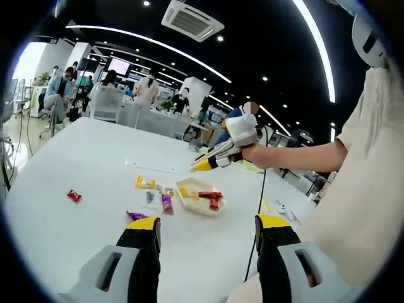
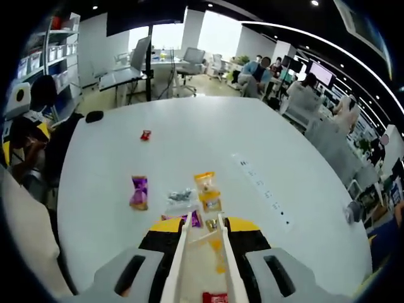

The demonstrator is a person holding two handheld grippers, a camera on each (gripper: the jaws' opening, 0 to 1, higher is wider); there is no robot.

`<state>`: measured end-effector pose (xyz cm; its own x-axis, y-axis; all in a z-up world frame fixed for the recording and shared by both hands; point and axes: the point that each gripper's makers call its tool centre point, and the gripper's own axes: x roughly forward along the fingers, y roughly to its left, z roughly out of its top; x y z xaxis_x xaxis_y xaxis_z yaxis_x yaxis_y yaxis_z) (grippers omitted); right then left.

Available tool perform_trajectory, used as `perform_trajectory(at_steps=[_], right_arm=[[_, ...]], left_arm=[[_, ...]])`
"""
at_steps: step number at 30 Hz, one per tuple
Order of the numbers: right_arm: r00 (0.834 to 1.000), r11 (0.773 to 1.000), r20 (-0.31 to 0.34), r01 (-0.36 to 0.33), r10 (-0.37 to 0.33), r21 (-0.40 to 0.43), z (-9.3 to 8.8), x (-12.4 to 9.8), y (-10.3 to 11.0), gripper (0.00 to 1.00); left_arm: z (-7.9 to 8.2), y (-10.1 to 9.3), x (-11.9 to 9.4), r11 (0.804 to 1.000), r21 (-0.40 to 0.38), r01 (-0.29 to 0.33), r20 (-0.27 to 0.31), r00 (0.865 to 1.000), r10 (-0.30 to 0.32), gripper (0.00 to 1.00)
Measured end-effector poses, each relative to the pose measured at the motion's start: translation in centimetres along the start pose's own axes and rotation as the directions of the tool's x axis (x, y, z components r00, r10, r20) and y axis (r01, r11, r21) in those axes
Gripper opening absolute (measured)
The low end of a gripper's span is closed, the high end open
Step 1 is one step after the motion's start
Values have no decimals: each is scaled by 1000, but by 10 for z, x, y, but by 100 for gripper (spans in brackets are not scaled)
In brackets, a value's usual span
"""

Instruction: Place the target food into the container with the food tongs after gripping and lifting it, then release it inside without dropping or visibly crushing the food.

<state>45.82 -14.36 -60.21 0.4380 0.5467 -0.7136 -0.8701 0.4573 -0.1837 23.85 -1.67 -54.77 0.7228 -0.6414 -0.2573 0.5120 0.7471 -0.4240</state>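
Right gripper (image 2: 202, 243), pinching tongs (image 2: 201, 265), hovers over tray (image 1: 202, 205) at frame bottom; next, reach for a snack (image 2: 207, 192). Left gripper (image 1: 205, 237) spread.

Open office: white table (image 1: 95, 164), dark ceiling (image 1: 252, 38), strip lights (image 1: 315, 44).

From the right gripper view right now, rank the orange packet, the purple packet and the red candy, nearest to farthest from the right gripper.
1. Orange packet, just ahead of the right gripper, slightly right.
2. Purple packet, off to the left, a little farther.
3. Red candy, far up the table, left of centre.
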Motion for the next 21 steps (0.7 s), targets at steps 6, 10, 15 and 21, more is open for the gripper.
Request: perform_trajectory(at_steps=[6,10,15,21], right_arm=[[1000,1000,1,-29,29,-10,7,12,9,25],[999,999,-2,-49,49,-17,11,18,18,25],[997,997,-5,-73,73,-25,15,27,28,26],[995,994,-13,-99,99,-35,18,36,39,26]], left_arm=[[0,5,-5,1000,-8,-16,6,1000,16,60],[1,9,-8,1000,-14,-27,15,1000,27,60],[1,11,-10,999,-19,-36,18,999,36,60],[-1,15,-15,998,-33,-50,26,998,51,60]])
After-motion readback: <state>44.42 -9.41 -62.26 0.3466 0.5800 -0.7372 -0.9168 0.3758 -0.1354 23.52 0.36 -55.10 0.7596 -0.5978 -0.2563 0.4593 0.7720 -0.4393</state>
